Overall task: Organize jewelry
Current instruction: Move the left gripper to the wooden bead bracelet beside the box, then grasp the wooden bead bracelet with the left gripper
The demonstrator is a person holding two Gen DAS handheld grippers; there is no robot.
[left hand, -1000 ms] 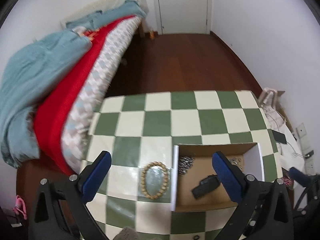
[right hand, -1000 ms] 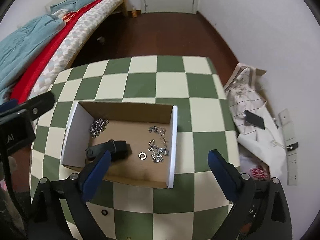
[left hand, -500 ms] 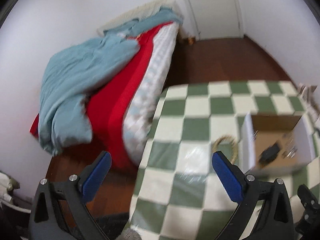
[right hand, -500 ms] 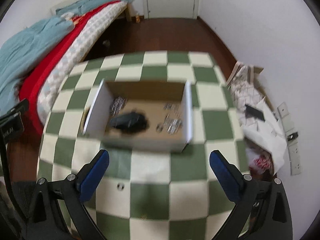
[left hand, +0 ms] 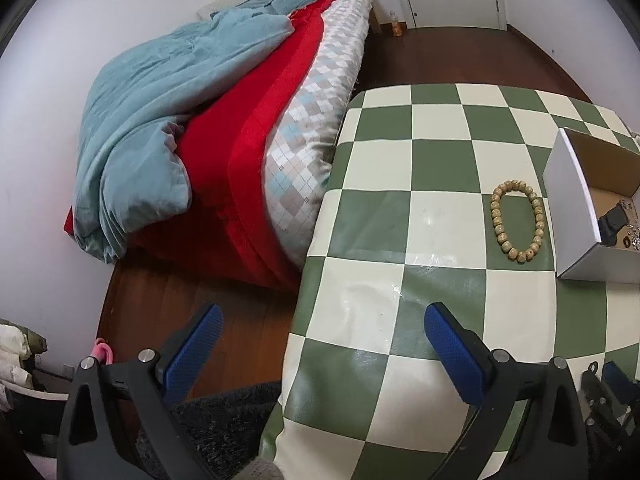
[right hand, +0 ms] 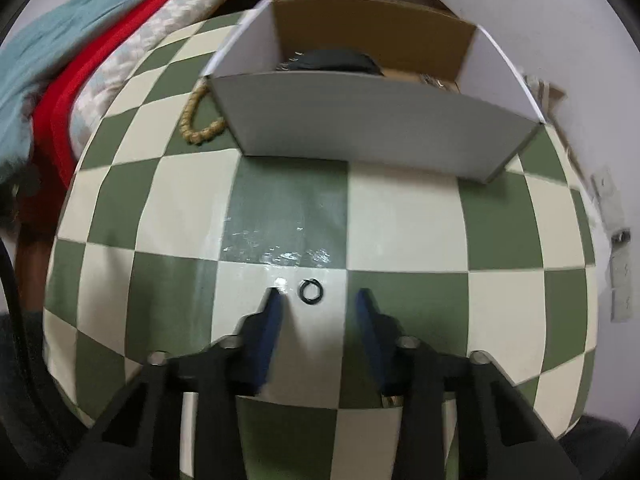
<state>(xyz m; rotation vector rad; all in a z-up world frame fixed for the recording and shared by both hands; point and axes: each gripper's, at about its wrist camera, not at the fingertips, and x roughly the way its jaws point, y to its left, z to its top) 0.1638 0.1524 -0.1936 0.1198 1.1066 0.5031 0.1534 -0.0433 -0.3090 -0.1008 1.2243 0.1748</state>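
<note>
Right wrist: 1 black ring (right hand: 309, 291); 1 bead bracelet (right hand: 197, 120); 1 box (right hand: 372, 120).

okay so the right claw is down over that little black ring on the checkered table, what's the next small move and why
Probably close the right claw the rest of the way on the small black ring. Its jaws have just been closing, and the ring lies flat on the checkered table between the two tips, not yet pinched. The open box just beyond already holds other jewelry, so the ring likely goes there.
</note>
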